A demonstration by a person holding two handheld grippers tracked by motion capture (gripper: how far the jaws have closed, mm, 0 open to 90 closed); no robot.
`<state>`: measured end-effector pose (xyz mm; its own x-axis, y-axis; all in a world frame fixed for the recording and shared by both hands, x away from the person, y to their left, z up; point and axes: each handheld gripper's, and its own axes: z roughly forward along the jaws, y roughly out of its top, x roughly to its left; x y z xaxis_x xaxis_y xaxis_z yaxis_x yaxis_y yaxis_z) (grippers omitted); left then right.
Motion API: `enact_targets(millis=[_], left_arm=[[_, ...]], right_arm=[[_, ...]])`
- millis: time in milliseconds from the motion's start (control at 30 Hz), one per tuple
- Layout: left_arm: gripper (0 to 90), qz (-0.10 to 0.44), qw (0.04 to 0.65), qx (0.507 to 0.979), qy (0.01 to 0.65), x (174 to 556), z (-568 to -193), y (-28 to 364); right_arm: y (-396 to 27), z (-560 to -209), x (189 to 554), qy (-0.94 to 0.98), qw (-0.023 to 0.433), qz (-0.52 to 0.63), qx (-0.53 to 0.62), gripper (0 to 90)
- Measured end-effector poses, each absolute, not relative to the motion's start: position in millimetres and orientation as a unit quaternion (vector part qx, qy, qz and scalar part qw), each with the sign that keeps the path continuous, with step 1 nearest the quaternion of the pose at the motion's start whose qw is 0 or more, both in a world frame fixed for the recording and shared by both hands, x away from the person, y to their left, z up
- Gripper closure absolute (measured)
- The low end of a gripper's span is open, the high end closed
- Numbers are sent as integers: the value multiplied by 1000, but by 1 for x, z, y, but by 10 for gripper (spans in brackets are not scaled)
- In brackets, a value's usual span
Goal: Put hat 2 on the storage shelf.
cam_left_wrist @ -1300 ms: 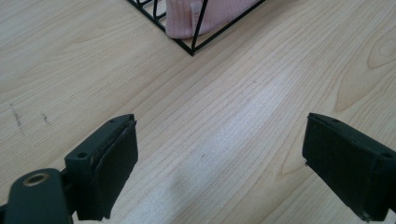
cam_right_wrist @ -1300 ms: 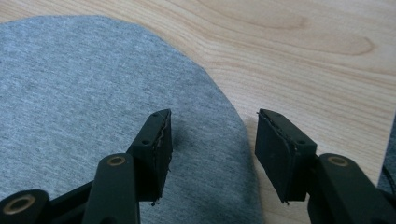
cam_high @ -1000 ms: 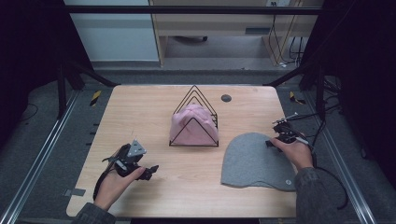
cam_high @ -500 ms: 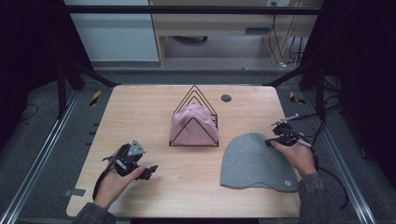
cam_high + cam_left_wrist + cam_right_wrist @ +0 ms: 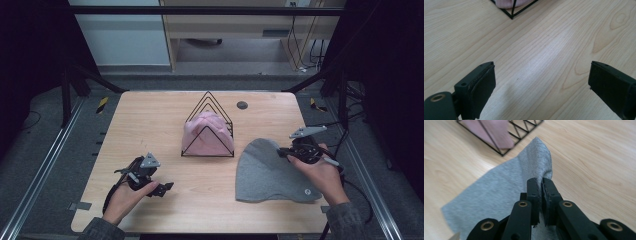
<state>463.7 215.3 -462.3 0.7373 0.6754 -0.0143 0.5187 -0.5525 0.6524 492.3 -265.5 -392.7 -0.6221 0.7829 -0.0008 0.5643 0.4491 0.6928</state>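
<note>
- The right claw (image 5: 285, 151) has just been closing, and its jaws now pinch the edge of the grey cloth (image 5: 270, 172) between them, seen close up in the right claw view (image 5: 541, 192).
- That claw has come up and drifted toward the middle of the high view, off the tabletop (image 5: 150, 115).
- The cloth's upper right edge has lifted with it, so the rounded outline from before now rises to a pulled-up point right of centre in the frame.
</note>
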Motion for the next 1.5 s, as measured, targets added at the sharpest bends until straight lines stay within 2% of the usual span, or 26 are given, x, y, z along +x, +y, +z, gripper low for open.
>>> enact_targets(millis=[667,1033,1500], left_arm=[[87,81,335,889,302,458,-465,199],[100,61,355,888,285,455,-464,194],[120,50,382,883,268,453,-460,190]], right_arm=[[-209,-338,458,858,183,368,308,856],[-163,-304,452,872,187,378,249,857],[-113,-279,456,883,189,382,198,858]])
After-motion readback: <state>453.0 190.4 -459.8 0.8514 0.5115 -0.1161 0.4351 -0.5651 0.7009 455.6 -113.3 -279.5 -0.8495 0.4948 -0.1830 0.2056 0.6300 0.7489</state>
